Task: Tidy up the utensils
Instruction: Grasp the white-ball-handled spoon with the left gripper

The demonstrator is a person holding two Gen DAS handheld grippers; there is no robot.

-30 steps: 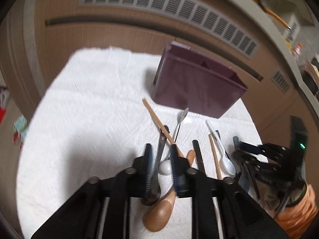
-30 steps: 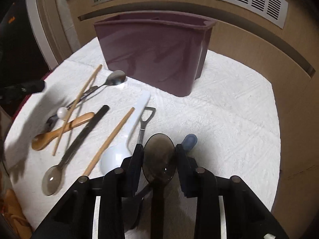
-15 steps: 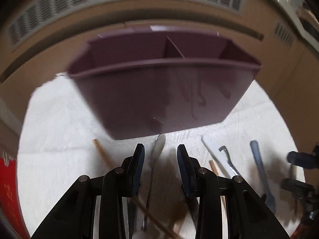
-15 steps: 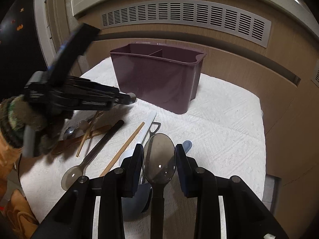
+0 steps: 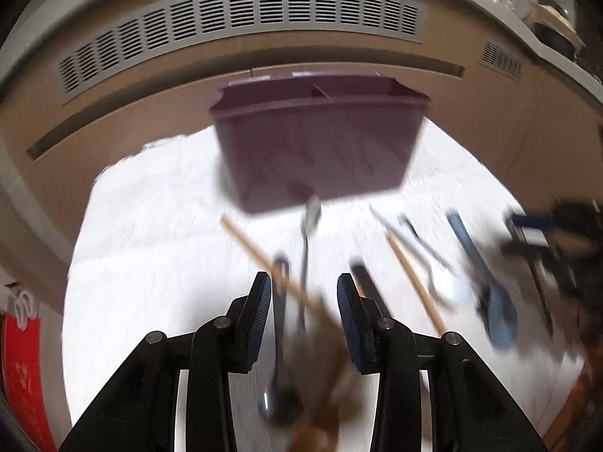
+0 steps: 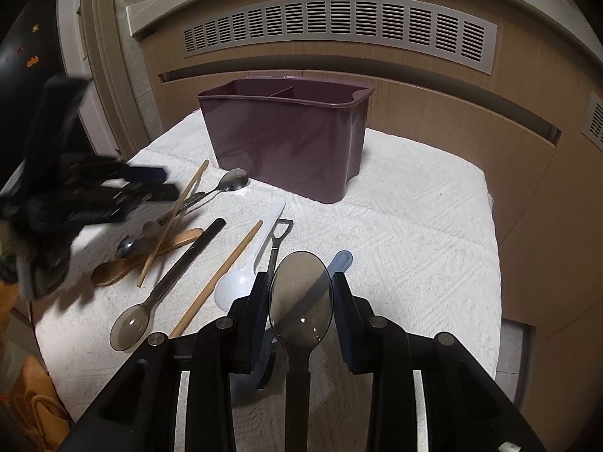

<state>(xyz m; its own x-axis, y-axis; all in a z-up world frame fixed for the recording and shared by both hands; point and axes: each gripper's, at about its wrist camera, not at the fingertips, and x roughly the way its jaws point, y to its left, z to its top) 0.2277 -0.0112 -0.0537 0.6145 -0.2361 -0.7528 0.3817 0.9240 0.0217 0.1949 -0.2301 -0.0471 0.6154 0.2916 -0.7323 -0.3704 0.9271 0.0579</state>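
Note:
A purple divided caddy stands at the back of a white cloth; it also shows in the left wrist view. My right gripper is shut on a smoky translucent spoon, held above the cloth. My left gripper is open and empty above a wooden chopstick, a metal spoon and a wooden spoon; this view is blurred. In the right wrist view the left gripper hovers at the left over these utensils.
On the cloth lie a second smoky spoon, another chopstick, a white plastic spoon, a metal utensil with a looped handle and a blue utensil. A wooden cabinet with a vent stands behind.
My left gripper let go of the chopstick, swung up toward the caddy, then pulled back over the utensils. My right gripper has lifted the smoky spoon higher.

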